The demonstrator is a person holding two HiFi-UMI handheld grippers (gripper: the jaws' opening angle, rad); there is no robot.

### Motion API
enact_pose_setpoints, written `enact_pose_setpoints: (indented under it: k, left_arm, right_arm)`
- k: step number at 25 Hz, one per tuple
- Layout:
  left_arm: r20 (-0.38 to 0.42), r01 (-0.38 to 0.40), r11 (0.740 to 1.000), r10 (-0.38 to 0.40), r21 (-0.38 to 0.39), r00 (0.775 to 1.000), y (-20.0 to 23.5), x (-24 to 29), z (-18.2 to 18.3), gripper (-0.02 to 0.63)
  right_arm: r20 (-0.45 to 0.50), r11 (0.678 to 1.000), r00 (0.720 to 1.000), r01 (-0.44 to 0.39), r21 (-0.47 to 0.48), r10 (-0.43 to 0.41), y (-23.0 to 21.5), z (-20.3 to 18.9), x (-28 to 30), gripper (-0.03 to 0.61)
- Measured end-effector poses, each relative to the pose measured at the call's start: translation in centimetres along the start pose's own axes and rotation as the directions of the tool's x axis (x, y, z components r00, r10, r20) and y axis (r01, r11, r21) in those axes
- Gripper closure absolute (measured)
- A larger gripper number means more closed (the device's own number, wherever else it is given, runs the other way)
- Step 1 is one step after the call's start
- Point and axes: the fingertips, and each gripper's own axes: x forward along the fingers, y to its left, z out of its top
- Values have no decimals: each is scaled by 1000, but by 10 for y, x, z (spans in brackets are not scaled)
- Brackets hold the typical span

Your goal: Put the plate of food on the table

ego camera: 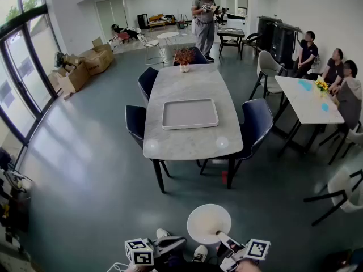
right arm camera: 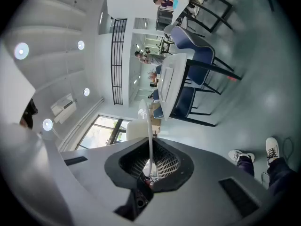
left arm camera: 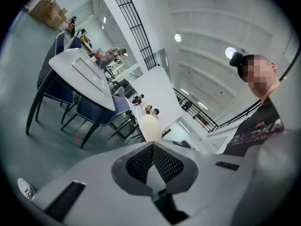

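Holding a white plate level above the grey floor, the right gripper has its fingers clamped on the plate's near rim, which runs edge-on between the two mesh pads. The left gripper sits just beside the plate's left side, its fingers pressed tip to tip with nothing between them. The plate is well short of the near edge of the marble desk, with bare floor between them.

On the desk, a rectangular grey tray lies at the centre and a potted plant stands at the far edge. One dark blue chair flanks the left edge and another stands at the near right corner, leaving the near edge unobstructed. A small red object lies on the floor below that corner.

Seated people line the far side of a second, white desk at right. A standing person and cardboard boxes occupy the background.
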Motion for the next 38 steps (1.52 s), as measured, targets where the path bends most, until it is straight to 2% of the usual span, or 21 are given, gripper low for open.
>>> enact_pose_setpoints:
  k: [3, 7, 9, 12, 13, 15, 17, 19, 23, 26, 31, 38]
  left_arm:
    - [-6, -4, 1000, 4, 2, 1000, -9, 4, 7, 609]
    - [-13, 2, 1000, -1, 17, 1000, -8, 8, 9, 609]
    - [-11, 0, 1000, 0, 3, 1000, -4, 7, 6, 609]
    - [-9, 5, 1000, -5, -4, 1000, -1, 5, 3, 609]
    - [-9, 8, 1000, -8, 3, 1000, 0, 4, 3, 609]
    - [-9, 6, 1000, -6, 10, 1000, -3, 3, 4, 609]
    - [-5, -3, 1000, 3, -4, 1000, -6, 4, 7, 609]
    - [2, -7, 1000, 7, -15, 1000, -6, 4, 7, 609]
    - [6, -9, 1000, 9, -6, 1000, -5, 2, 7, 609]
    - [6, -15, 1000, 15, 4, 1000, -6, 2, 16, 609]
    - [15, -19, 1000, 19, 15, 1000, -10, 6, 27, 609]
    - [0, -12, 999, 12, 36, 1000, -9, 16, 36, 609]
  right_arm:
    - [10, 997, 997, -75, -3, 75, 14, 2, 4, 554]
    - [13, 997, 998, -69, 20, 68, 11, 3, 6, 554]
    - [15, 997, 997, -70, 14, 70, 10, 5, 7, 555]
    - [17, 999, 999, -30, -19, 30, 5, 6, 4, 554]
    - [22, 999, 999, -35, -27, 36, 8, 7, 4, 554]
    - [44, 995, 994, -97, -4, 97, 20, 8, 7, 554]
    - [57, 996, 994, -91, 19, 90, 18, 11, 5, 555]
    - [56, 997, 996, -72, 2, 72, 13, 14, 4, 555]
    - [83, 989, 987, -144, 42, 141, 26, 20, 9, 555]
    - [90, 990, 988, -130, 46, 126, 25, 26, 10, 555]
    - [71, 992, 989, -129, -14, 130, 27, 35, 10, 555]
    - [99, 991, 988, -126, 46, 121, 26, 43, 10, 555]
